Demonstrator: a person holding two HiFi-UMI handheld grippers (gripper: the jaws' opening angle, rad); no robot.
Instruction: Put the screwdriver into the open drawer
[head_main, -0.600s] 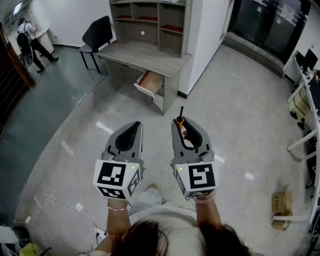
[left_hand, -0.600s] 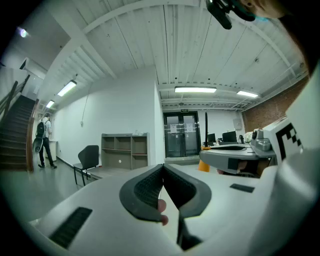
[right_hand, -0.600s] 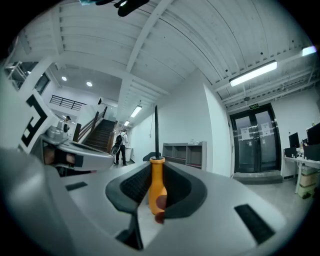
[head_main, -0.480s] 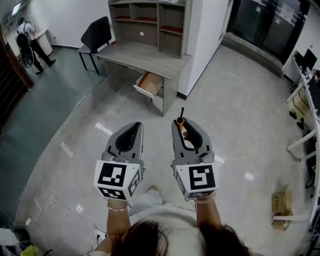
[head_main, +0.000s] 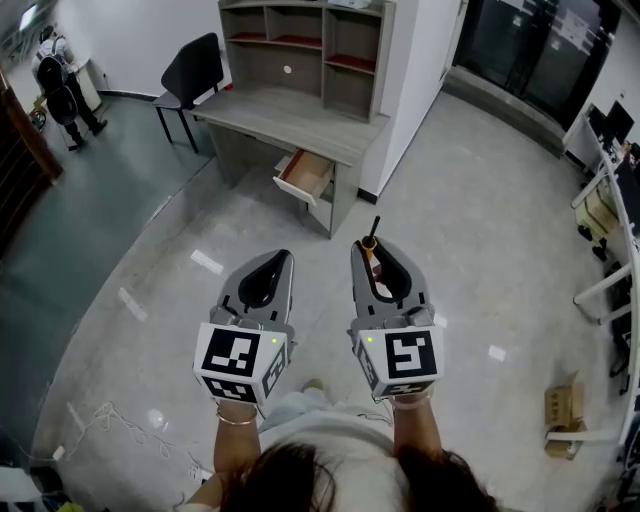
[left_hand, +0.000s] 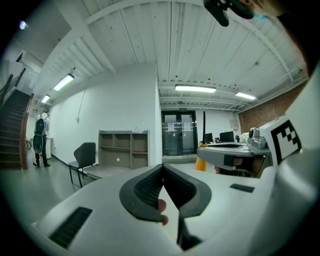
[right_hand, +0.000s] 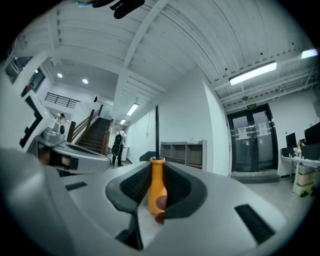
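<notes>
A screwdriver (head_main: 370, 246) with an orange handle (right_hand: 156, 186) and a dark shaft (right_hand: 156, 131) stands between the jaws of my right gripper (head_main: 371, 252), which is shut on the handle, shaft pointing forward. My left gripper (head_main: 280, 262) hangs beside it, shut with nothing between its jaws (left_hand: 162, 172). Both are held high above the floor, some way short of a grey desk (head_main: 285, 112). Under that desk an open drawer (head_main: 305, 174) with a wooden inside sticks out toward me. In the left gripper view the right gripper (left_hand: 235, 156) shows at the right.
A shelf unit (head_main: 300, 45) stands on the desk and a black chair (head_main: 192, 68) at its left. A white pillar (head_main: 415, 70) rises right of the desk. A person (head_main: 62, 95) stands far left. A cardboard box (head_main: 562, 403) and white furniture legs (head_main: 610, 290) are at the right; cables (head_main: 95, 425) lie lower left.
The desk and drawer have shifted slightly in the head view and both grippers sit a little lower and further right. The right gripper still holds the screwdriver.
</notes>
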